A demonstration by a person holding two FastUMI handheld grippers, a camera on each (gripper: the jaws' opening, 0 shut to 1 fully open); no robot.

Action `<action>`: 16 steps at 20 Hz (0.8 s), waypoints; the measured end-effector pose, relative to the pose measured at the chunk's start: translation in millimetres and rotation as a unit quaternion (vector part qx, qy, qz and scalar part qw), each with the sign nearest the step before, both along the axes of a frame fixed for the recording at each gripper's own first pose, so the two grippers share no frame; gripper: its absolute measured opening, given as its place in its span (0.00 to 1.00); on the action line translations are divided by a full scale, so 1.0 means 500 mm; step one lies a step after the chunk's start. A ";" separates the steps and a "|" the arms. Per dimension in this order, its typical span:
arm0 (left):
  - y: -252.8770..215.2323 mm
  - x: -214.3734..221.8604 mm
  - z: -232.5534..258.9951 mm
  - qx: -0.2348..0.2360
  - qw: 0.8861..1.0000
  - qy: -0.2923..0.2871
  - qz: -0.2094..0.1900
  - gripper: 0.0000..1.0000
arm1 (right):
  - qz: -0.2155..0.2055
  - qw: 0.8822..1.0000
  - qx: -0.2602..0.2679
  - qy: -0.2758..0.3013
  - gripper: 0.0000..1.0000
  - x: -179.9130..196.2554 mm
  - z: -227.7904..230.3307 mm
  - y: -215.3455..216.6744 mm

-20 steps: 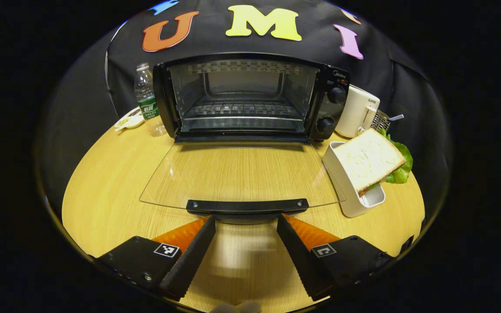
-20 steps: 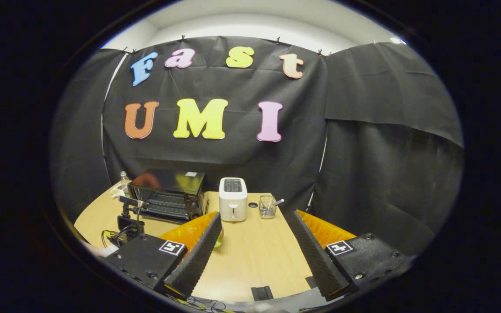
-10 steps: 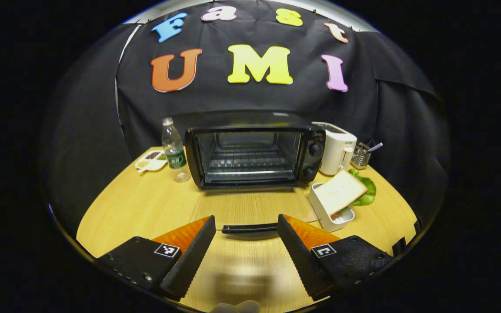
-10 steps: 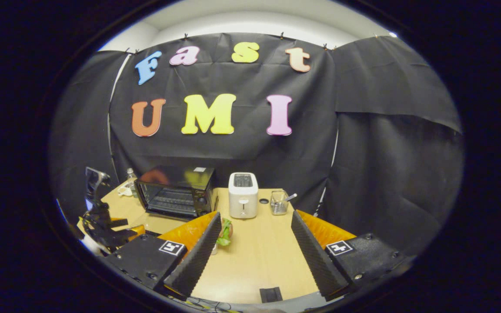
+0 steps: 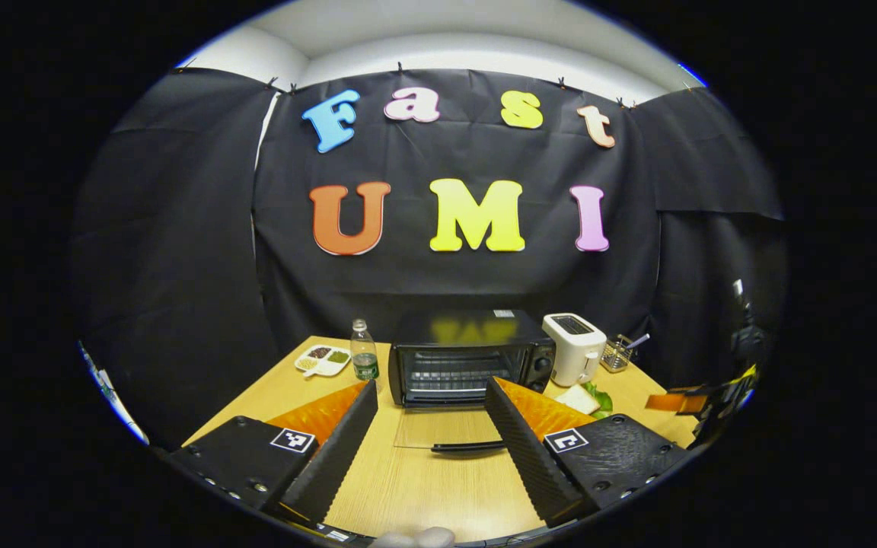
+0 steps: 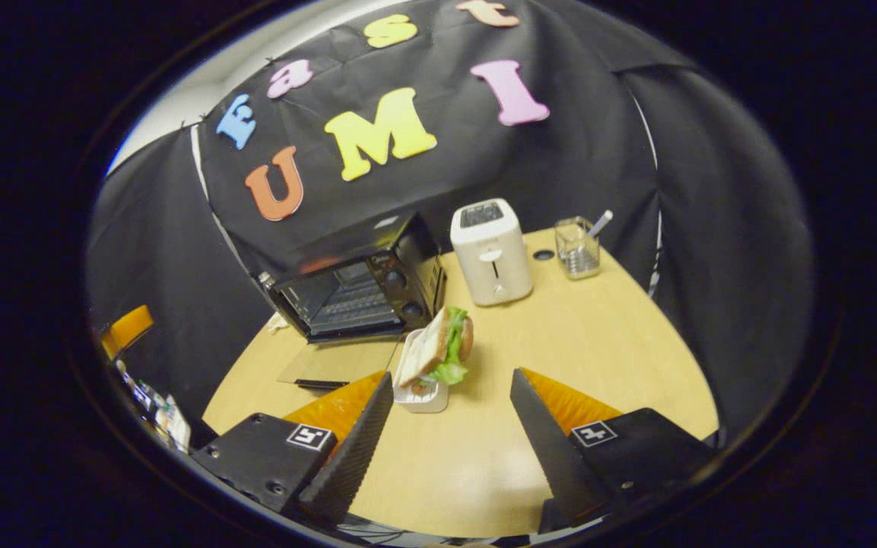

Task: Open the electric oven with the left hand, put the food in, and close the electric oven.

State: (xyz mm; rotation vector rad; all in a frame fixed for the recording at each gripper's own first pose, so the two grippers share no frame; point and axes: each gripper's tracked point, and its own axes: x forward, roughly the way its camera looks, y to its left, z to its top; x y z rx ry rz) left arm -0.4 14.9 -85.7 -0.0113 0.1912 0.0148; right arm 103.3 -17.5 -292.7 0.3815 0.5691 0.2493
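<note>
With both grippers gaping empty, the right gripper (image 6: 450,438) is risking toppling the sandwich (image 6: 438,348) leaning in its white holder (image 6: 422,396)

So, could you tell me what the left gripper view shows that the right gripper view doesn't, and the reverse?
Left gripper view's own: the bottle and the divided dish, standing left of the oven, and the left gripper, open.

Right gripper view's own: the white holder under the sandwich, the round hole in the table, and the right gripper, open.

Shared: the oven with its door folded down, the toaster, the wire cup, the sandwich and the table.
</note>
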 end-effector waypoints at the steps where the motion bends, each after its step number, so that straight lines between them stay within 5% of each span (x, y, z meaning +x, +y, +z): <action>1: 0.003 -0.011 0.016 0.002 1.000 -0.008 0.014 0.94 | 0.014 0.999 0.025 0.017 0.99 0.022 -0.026 0.009; 2: 0.006 -0.019 0.027 0.006 1.000 -0.011 0.025 0.94 | 0.029 0.998 0.052 0.030 0.87 0.041 -0.045 0.023; 3: 0.008 -0.027 0.028 0.010 0.999 -0.008 0.042 0.94 | 0.041 0.995 0.073 0.047 0.87 0.066 -0.064 0.033; 4: 0.005 -0.034 0.027 0.010 0.998 -0.004 0.054 0.94 | 0.053 0.993 0.091 0.057 0.98 0.095 -0.076 0.039; 7: -0.007 -0.047 0.039 0.008 0.996 0.003 0.091 0.94 | 0.083 0.985 0.128 0.083 0.98 0.174 -0.100 0.049; 8: -0.006 -0.047 0.039 0.010 0.994 0.007 0.105 0.94 | 0.097 0.981 0.139 0.092 0.84 0.193 -0.106 0.061; 10: -0.005 -0.048 0.043 0.015 0.991 0.013 0.132 0.94 | 0.127 0.975 0.147 0.111 0.81 0.223 -0.119 0.070; 11: -0.007 -0.046 0.042 0.015 0.990 0.015 0.141 0.94 | 0.138 0.971 0.151 0.120 0.82 0.235 -0.123 0.072; 12: -0.017 -0.048 0.041 0.013 0.989 0.018 0.147 0.94 | 0.146 0.967 0.161 0.130 0.93 0.242 -0.125 0.072; 13: -0.022 -0.046 0.041 0.011 0.988 0.019 0.150 0.94 | 0.151 0.963 0.174 0.140 0.78 0.250 -0.127 0.075; 14: -0.024 -0.045 0.039 0.011 0.988 0.021 0.152 0.94 | 0.159 0.957 0.185 0.154 0.86 0.253 -0.129 0.082; 15: -0.022 -0.047 0.035 0.013 0.987 0.025 0.157 0.94 | 0.170 0.953 0.187 0.167 0.83 0.250 -0.135 0.087; 16: -0.019 -0.047 0.030 0.011 0.986 0.029 0.161 0.94 | 0.171 0.953 0.184 0.170 0.65 0.256 -0.136 0.088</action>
